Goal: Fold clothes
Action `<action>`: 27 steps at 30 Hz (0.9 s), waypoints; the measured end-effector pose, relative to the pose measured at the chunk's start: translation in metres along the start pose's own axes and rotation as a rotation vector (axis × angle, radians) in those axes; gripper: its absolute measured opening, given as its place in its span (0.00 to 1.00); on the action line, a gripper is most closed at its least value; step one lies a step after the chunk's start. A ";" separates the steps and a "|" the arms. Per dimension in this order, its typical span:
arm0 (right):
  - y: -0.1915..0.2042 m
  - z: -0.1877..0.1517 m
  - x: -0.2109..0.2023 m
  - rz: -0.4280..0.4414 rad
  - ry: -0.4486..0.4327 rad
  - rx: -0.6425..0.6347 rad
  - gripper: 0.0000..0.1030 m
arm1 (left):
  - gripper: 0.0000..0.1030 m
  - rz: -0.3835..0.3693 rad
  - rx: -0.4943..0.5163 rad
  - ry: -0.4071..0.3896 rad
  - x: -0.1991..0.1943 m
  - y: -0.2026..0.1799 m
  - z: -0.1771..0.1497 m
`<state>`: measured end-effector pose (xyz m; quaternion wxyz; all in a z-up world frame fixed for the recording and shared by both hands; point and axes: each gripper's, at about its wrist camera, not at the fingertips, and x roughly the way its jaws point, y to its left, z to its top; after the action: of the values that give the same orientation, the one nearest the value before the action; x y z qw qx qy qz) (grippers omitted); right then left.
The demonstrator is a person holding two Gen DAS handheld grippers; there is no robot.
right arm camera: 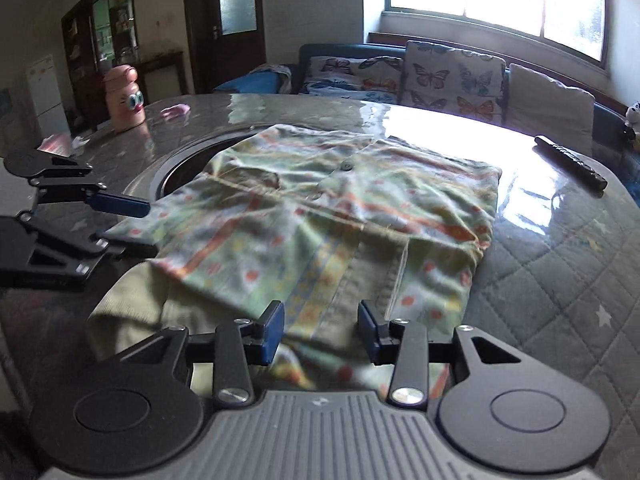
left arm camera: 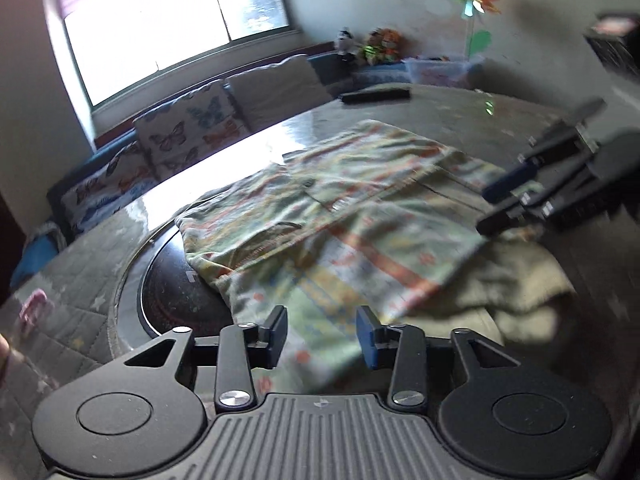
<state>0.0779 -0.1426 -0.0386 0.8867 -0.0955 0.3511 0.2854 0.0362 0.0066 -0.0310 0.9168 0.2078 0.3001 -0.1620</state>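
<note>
Your table (right arm camera: 560, 248), round and glossy over a quilted cover, carries the patterned shirt (right arm camera: 320, 216) at its middle, partly over the dark inset ring (right arm camera: 176, 172). The shirt lies folded flat, pale green with orange and yellow bands, button showing, atop an olive garment (right arm camera: 120, 308). Your left gripper (left arm camera: 322, 334) and right gripper (right arm camera: 321, 330) stand released, nothing pinched.

Both wrist views look down, close, sharing the shirt (left arm camera: 340, 200).

Patterned shirt (right arm camera: 320, 216) laid folded on glossy table (right arm camera: 560, 248); right gripper (right arm camera: 321, 334) held parted above near hem; left gripper (right arm camera: 132, 226) seen alongside.
</note>
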 end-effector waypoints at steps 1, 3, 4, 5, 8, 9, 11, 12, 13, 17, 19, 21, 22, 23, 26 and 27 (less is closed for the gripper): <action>0.001 -0.002 -0.003 0.003 0.002 -0.006 0.40 | 0.45 -0.005 0.035 -0.003 -0.004 -0.006 -0.003; 0.002 -0.004 -0.008 0.008 0.003 -0.009 0.40 | 0.48 -0.021 0.099 -0.009 -0.011 -0.017 -0.010; 0.001 -0.005 -0.010 0.012 0.002 -0.006 0.40 | 0.50 -0.032 0.126 -0.012 -0.013 -0.023 -0.012; 0.000 -0.004 -0.012 0.016 0.001 0.002 0.41 | 0.51 -0.036 0.151 -0.018 -0.014 -0.028 -0.014; -0.001 -0.004 -0.018 0.021 -0.004 0.013 0.47 | 0.52 -0.051 0.208 -0.048 -0.015 -0.041 -0.014; -0.002 -0.005 -0.022 0.016 -0.006 0.006 0.47 | 0.53 -0.061 0.217 -0.059 -0.014 -0.044 -0.013; -0.002 -0.007 -0.025 0.004 -0.003 -0.011 0.53 | 0.53 -0.079 0.224 -0.078 -0.010 -0.048 -0.009; -0.002 -0.008 -0.026 -0.002 0.000 -0.019 0.55 | 0.53 -0.082 0.230 -0.091 -0.008 -0.051 -0.007; -0.001 -0.011 -0.029 -0.019 0.006 -0.035 0.59 | 0.53 -0.084 0.236 -0.104 -0.006 -0.054 -0.005; 0.001 -0.018 -0.037 -0.040 0.011 -0.083 0.64 | 0.36 -0.118 0.194 -0.151 -0.002 -0.054 0.006; 0.004 -0.021 -0.040 -0.038 0.008 -0.115 0.73 | 0.20 -0.126 0.133 -0.156 0.001 -0.047 0.014; 0.011 -0.023 -0.041 -0.033 0.001 -0.161 0.73 | 0.13 -0.134 0.049 -0.159 0.004 -0.034 0.025; 0.014 -0.022 -0.040 -0.034 -0.007 -0.183 0.73 | 0.11 -0.139 0.007 -0.161 0.006 -0.026 0.031; 0.018 -0.022 -0.038 -0.035 -0.014 -0.206 0.73 | 0.11 -0.144 -0.022 -0.165 0.007 -0.020 0.036; 0.026 -0.017 -0.028 -0.023 -0.045 -0.233 0.73 | 0.10 -0.146 -0.055 -0.171 0.009 -0.009 0.047; 0.027 -0.013 -0.023 -0.015 -0.053 -0.222 0.73 | 0.10 -0.148 -0.058 -0.169 0.010 -0.008 0.049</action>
<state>0.0411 -0.1358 -0.0318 0.8816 -0.1883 0.2930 0.3185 0.0641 -0.0252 -0.0038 0.9299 0.1441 0.2406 -0.2378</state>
